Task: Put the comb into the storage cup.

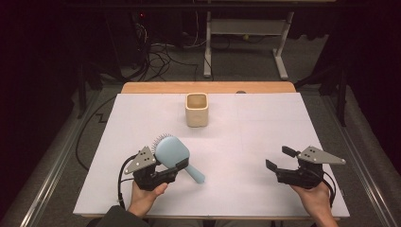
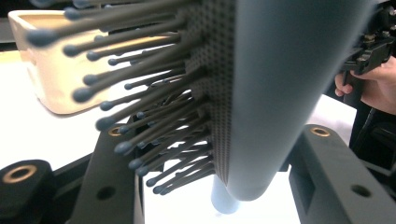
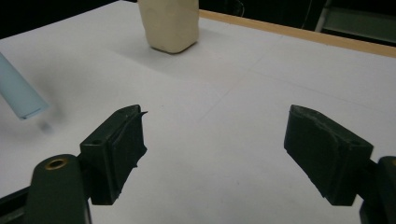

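A white-covered table (image 1: pixel 265 127) bears a cream cup (image 1: pixel 196 109).

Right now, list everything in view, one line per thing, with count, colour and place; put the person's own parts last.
hairbrush: one, pale blue with dark bristles, near left of the table, its head clamped in the left gripper, handle pointing right and toward the person.
cup: one, cream, square-sided and open-topped, upright at the far middle of the table.
table: one, white top with a wooden far edge.
metal stand: one, white-grey, on the floor beyond the table.
cables: several, dark, on the floor at far left.
left gripper: one, black, fingers shut on the hairbrush.
right gripper: one, black, near right, fingers open, holding nothing.
hands: two, at the near edge.
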### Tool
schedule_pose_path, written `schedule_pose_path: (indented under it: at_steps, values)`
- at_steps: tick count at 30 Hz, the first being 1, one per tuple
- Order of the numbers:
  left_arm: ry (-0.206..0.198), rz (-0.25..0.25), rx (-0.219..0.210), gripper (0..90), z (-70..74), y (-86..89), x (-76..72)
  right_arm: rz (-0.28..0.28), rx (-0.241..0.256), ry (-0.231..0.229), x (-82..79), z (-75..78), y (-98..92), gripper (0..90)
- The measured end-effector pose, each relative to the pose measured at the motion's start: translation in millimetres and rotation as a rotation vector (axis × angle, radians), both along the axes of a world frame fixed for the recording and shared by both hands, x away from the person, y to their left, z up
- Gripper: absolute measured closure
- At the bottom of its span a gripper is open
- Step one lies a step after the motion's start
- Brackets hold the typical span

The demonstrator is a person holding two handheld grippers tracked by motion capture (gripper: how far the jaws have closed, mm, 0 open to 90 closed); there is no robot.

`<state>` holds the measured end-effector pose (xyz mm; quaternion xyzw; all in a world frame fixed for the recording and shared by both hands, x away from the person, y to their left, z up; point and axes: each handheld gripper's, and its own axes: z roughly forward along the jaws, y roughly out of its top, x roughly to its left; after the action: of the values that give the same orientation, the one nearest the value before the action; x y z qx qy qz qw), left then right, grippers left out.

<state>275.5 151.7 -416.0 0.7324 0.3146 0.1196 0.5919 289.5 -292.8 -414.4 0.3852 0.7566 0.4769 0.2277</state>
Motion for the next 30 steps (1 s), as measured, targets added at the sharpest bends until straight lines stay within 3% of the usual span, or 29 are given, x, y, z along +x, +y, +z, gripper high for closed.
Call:
schedule_pose_path:
  at_steps: [10,30]
  values:
    - [0.006,0.018,-0.001,52.9,1.4,5.3,0.6,-0.044,0.049,0.025,-6.1,-15.9,-19.5,20.1]
    - [0.011,0.030,0.015,52.9,3.3,12.5,-0.5,-0.098,0.097,-0.020,-16.3,-34.5,-43.4,19.3]
